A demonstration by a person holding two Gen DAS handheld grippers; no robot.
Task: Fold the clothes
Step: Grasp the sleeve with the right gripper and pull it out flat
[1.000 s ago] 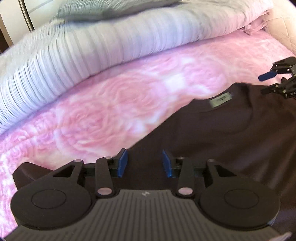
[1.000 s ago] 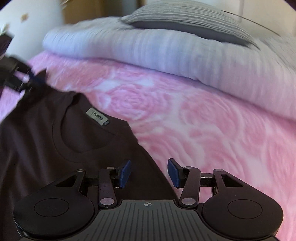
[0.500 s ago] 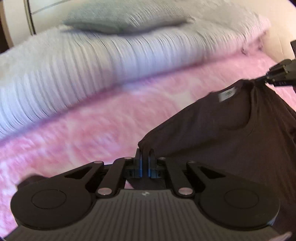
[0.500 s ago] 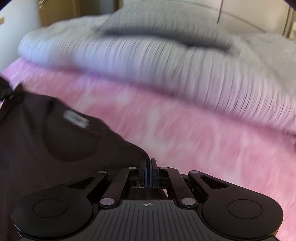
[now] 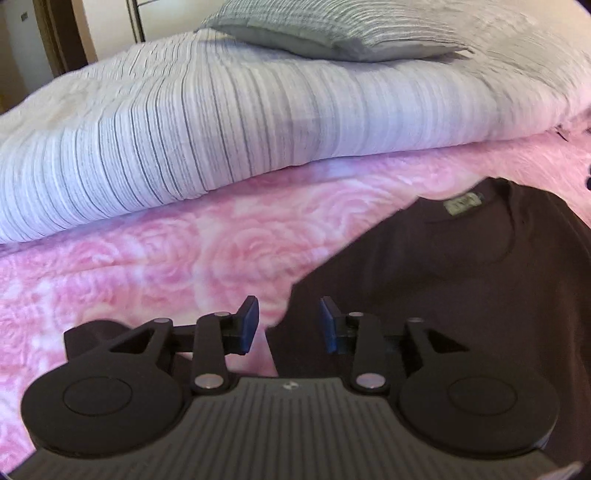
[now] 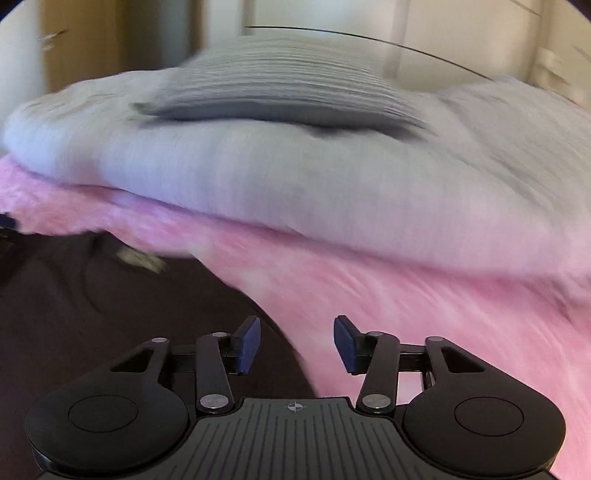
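A dark T-shirt (image 5: 461, 295) lies spread on the pink bed cover, its neck label (image 5: 463, 203) facing up. My left gripper (image 5: 289, 325) hovers over the shirt's shoulder edge. Its jaws are opening, and the blue pads (image 5: 249, 325) stand apart from the cloth, which lies below and between them. In the blurred right wrist view the same shirt (image 6: 110, 314) fills the lower left, with its label (image 6: 140, 258) smeared. My right gripper (image 6: 297, 343) hangs over the other shoulder edge. Its jaws are opening too and press on nothing.
A pink rose-patterned bed cover (image 5: 166, 258) carries the shirt. Behind it a thick striped pale duvet (image 5: 221, 129) is piled up with a grey pillow (image 5: 332, 33) on top. Cupboard doors (image 6: 332, 22) stand beyond the bed.
Both grippers stood open, then pinched the shirt's shoulders and lifted them. Now both are open again and the shirt has dropped back flat. Both views have tipped upward.
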